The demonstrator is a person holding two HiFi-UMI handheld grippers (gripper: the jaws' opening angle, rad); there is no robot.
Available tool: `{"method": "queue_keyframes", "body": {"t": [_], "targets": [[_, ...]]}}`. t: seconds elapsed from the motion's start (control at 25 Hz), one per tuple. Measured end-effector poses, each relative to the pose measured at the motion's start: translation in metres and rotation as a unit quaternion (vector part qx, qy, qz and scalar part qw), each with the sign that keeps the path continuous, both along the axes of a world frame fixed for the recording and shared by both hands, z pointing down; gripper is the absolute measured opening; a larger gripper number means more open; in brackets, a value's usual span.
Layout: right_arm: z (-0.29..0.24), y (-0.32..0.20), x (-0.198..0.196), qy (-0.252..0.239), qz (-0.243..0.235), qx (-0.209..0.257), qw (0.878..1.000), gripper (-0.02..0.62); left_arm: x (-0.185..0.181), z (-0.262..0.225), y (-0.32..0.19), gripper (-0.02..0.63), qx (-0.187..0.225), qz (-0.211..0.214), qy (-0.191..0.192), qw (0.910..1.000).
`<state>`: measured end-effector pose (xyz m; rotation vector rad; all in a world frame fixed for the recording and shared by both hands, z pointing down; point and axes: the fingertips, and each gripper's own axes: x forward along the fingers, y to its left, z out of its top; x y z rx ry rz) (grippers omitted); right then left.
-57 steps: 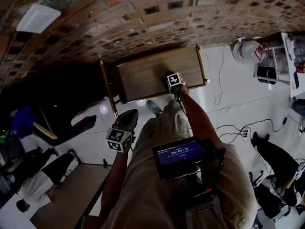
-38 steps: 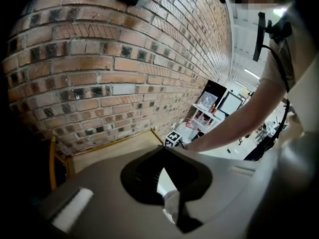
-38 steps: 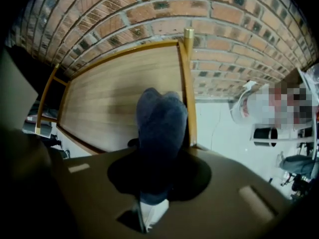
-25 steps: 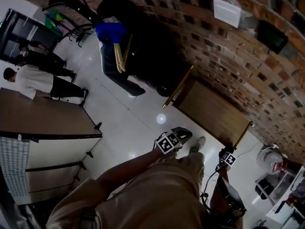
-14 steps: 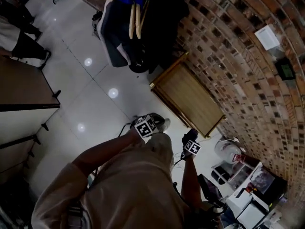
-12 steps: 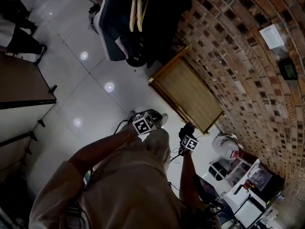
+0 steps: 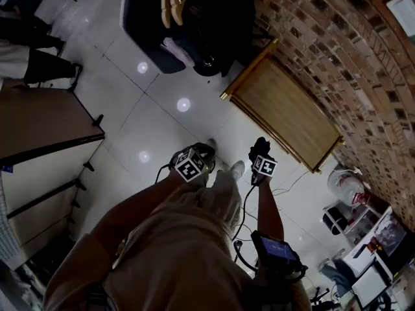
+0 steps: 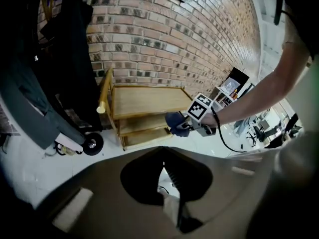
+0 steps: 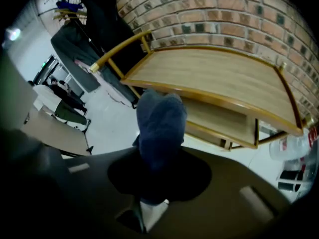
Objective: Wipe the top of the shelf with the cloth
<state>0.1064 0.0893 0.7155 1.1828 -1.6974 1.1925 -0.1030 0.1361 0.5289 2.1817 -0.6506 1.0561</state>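
Right claw (image 9: 158, 180) clenched on the cloth (image 9: 160, 126): dark blue, bunched, sticking up out of the jaws. The cloth is in the air, not touching the shelf (image 9: 214, 78). In the right gripper view the wooden shelf top lies past the cloth from 12 to 3 o'clock. It is bare light wood with a raised rail round it, and a lower tier shows underneath. Brick wall (image 9: 224, 11) is behind the shelf at 12 o'clock. Left claw (image 8: 163, 159) is clenched, jaws tip to tip with nothing between them. In the left gripper view the right claw and cloth sit at 1 o'clock, just beside the shelf's front corner. A dark coat (image 8: 50, 78) hangs at 9 to 10 o'clock. In the head view both claws are held low in front of the person's beige trousers (image 7: 194, 238), with the right claw near the left one, at its 3 o'clock. The shelf is at 1 to 2 o'clock from the right claw, against the brick wall, with white tiled floor (image 7: 162, 122) in front of it. A table (image 7: 45, 125) is at 9 o'clock, well apart. A small screen (image 7: 275, 248) is at 5 o'clock, near the right arm.
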Motion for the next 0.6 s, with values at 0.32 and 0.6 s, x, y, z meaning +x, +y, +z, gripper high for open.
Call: {"method": "queue_keyframes", "body": {"t": [0.32,0.6], "targets": [[0.044,-0.04,-0.098,0.025,-0.097,-0.013,0.995,0.084,0.002,0.065,0.002,0.003,-0.026,-0.019,0.018,0.9993],[0.115,-0.125,-0.154,0.103,-0.195,0.031,0.975,0.084,0.003,0.093,-0.005,0.003,-0.02,-0.006,0.032,0.9993]]}}
